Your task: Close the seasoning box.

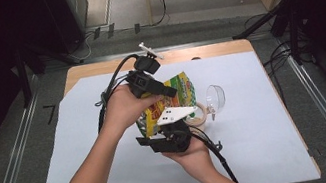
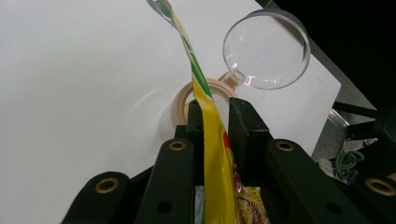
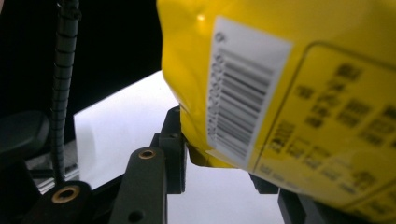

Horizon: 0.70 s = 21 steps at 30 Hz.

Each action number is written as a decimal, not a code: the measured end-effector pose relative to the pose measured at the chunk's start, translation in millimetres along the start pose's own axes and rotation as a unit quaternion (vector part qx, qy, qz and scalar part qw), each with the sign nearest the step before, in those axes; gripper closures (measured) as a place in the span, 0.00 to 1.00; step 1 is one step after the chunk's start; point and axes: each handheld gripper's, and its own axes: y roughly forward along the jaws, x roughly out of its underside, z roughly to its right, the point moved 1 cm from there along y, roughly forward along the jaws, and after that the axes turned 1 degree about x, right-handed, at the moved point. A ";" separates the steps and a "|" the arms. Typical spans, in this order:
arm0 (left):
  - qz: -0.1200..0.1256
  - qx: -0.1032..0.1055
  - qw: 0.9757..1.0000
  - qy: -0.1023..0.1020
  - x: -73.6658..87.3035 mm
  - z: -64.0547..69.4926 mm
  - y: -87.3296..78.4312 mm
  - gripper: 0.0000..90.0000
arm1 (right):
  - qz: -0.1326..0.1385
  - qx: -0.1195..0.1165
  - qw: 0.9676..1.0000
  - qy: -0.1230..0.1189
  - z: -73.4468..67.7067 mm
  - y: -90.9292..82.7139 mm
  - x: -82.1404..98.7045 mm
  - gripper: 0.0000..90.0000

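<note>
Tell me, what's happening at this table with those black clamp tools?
A person holds a two-jaw gripper in each hand and has a yellow snack bag lifted above the white sheet. The left gripper pinches the bag's thin edge between its jaws; the right gripper clamps the bag's lower corner, barcode side facing its camera. A tape roll and a clear plastic scoop lie on the sheet beside them.

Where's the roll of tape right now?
In the high view the roll of tape lies on the white sheet just right of the snack bag, beside the clear plastic scoop; the left gripper view shows it behind the bag.
</note>
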 end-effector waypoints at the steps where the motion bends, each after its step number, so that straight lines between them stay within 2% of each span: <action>1: 0.001 -0.002 1.000 0.001 -0.2 0.8 -0.1 0.88 | 0.001 0.000 1.000 -0.001 -0.3 -0.1 0.0 0.72; 21: 0.001 -0.004 1.000 -0.005 0.8 -3.8 -0.9 0.88 | 0.001 0.004 1.000 -0.011 -2.5 -1.9 -1.9 0.70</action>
